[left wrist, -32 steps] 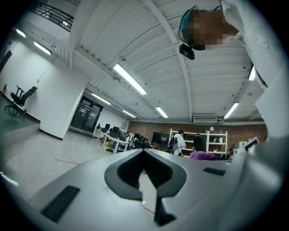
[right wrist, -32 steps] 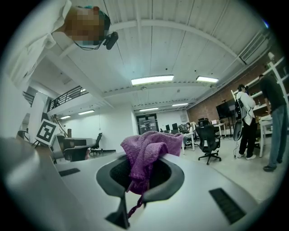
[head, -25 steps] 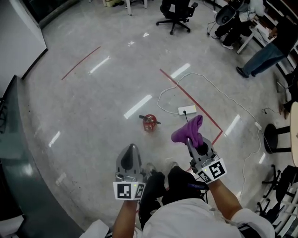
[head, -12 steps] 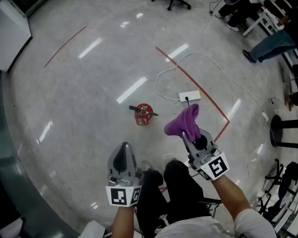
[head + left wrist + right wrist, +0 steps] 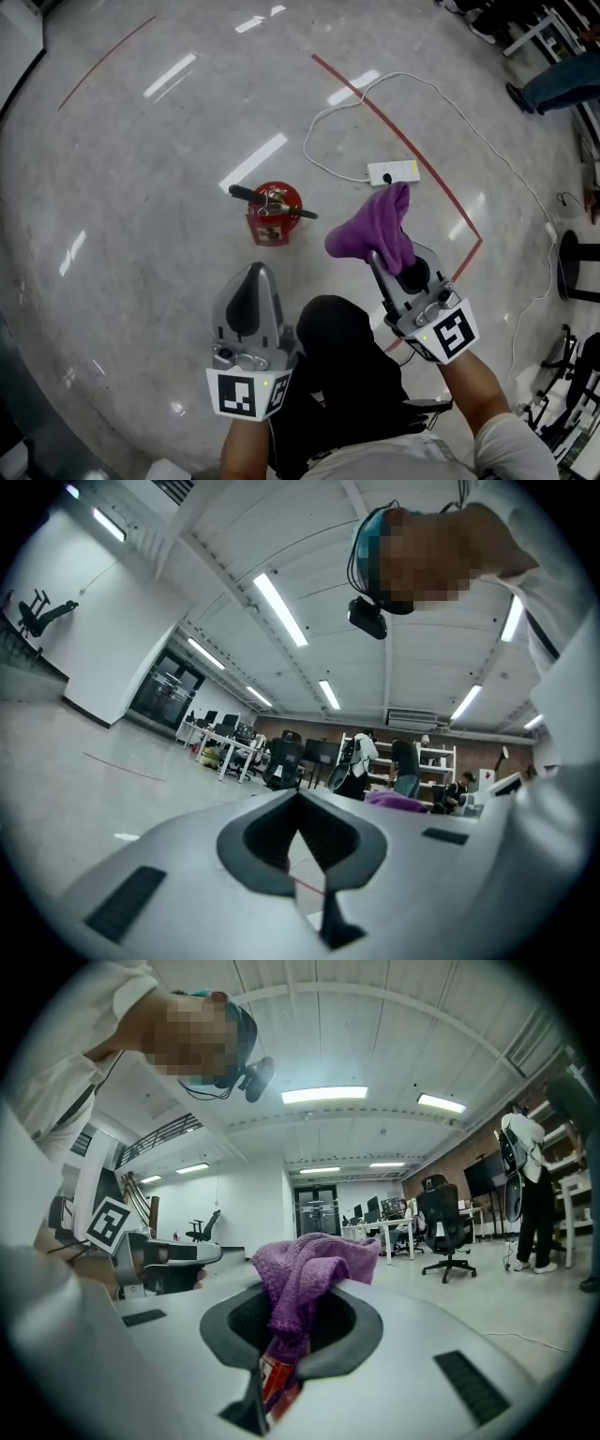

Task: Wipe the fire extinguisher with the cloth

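**Cloth in the tongs, extinguisher waiting on the floor**

The right tongs (image 5: 386, 267) are clamped on the purple cloth (image 5: 373, 232), and the right gripper view confirms it: a bunch of cloth (image 5: 305, 1274) is pinched between the jaws and flops out over the top. The left tongs (image 5: 254, 274) are closed, tips together, with nothing held.

The red fire extinguisher (image 5: 272, 214) stands upright on the grey floor (image 5: 141, 234), top towards the head camera, its black handle lying crosswise, left to right. Neither tool touches it.

Here's the geometry that matters. The extinguisher sits almost dead ahead of the empty left tongs, but ahead and off to the left of the cloth hand. So the wiping hand looks to have the longer trip, reaching forward, across and down. The left is better placed to steady the top. A white power strip (image 5: 392, 172) and its cable (image 5: 323, 141) lie beyond the cloth, off that line.
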